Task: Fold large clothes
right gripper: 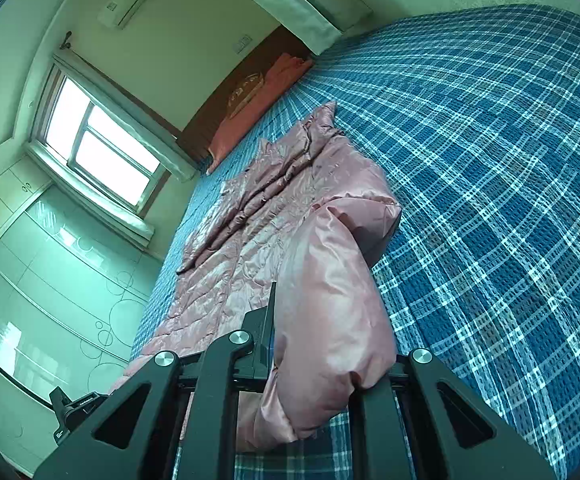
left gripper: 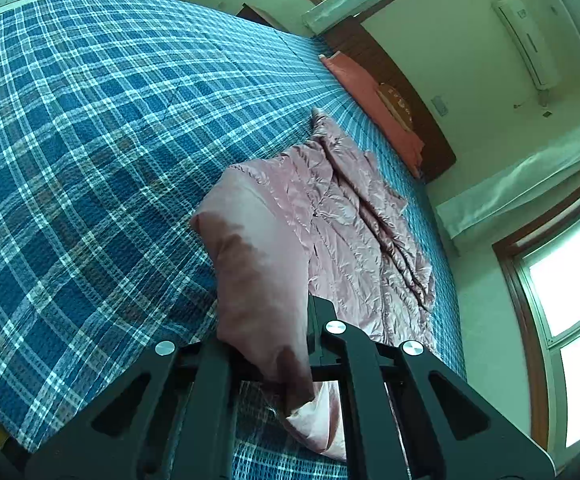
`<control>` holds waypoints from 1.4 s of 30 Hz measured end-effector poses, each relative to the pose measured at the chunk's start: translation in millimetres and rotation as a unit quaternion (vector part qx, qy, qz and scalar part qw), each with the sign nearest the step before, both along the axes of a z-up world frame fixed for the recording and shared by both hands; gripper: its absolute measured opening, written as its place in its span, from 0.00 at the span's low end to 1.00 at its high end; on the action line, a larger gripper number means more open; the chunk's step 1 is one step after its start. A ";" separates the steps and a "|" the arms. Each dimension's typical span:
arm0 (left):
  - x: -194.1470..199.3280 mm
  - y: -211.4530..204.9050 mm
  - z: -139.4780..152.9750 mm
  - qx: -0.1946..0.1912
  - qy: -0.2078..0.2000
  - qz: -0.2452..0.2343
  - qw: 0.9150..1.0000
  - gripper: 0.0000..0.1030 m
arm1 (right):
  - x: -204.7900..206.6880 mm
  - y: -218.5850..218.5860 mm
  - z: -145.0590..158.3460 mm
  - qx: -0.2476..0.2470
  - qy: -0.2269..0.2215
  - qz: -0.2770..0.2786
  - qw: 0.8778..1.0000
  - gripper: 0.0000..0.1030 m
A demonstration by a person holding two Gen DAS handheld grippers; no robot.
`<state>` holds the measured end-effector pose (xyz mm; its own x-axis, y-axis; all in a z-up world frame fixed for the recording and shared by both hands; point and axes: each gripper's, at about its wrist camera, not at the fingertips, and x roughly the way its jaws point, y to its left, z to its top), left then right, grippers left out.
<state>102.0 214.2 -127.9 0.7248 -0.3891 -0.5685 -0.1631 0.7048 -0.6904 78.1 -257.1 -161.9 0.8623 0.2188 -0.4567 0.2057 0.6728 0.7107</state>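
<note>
A shiny pink quilted jacket (left gripper: 353,232) lies spread on the blue plaid bed (left gripper: 90,160), stretching away toward the headboard. My left gripper (left gripper: 286,340) is shut on the jacket's near edge, and a fold of pink fabric drapes over and between its fingers, lifted off the bed. In the right wrist view the same jacket (right gripper: 258,232) lies on the bed (right gripper: 489,160). My right gripper (right gripper: 313,344) is shut on another part of its near edge, with a thick puffy fold bulging up between the fingers. The fabric hides the fingertips.
An orange pillow (left gripper: 373,96) lies against the dark wooden headboard (right gripper: 218,108). The left gripper's body shows low in the right wrist view (right gripper: 74,412). A window (right gripper: 102,152), a wardrobe (right gripper: 50,280) and a wall air conditioner (left gripper: 529,44) border the bed.
</note>
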 end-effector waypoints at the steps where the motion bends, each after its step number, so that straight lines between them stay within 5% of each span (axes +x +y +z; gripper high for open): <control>1: -3.8 1.7 5.0 -0.003 -0.006 -0.002 1.000 0.06 | -3.7 0.5 4.2 0.001 -0.004 0.001 1.000 0.11; 10: -34.1 12.0 47.1 -0.018 -0.053 -0.015 0.998 0.05 | -37.6 6.1 48.5 0.003 -0.059 0.005 0.998 0.11; 18: 1.3 5.3 74.1 -0.011 -0.074 -0.028 0.997 0.05 | 6.9 -1.2 74.2 -0.014 -0.083 0.018 0.996 0.11; 27: 133.7 -27.3 100.5 0.021 -0.085 -0.025 0.996 0.05 | 141.8 -38.7 94.6 -0.010 -0.091 0.024 0.996 0.11; 35: 277.2 -47.8 77.5 0.083 -0.062 -0.021 0.994 0.05 | 286.6 -70.7 85.3 -0.031 -0.045 0.008 0.998 0.11; 42: 382.5 -78.3 47.8 0.139 -0.035 -0.012 0.990 0.05 | 399.5 -92.0 47.6 -0.026 0.010 0.007 1.000 0.11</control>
<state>484.5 136.0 -80.1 0.7584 -0.2426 -0.6049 -0.1024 0.8722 -0.4782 477.6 -349.0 -114.3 0.8494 0.2067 -0.4856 0.2098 0.7121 0.6700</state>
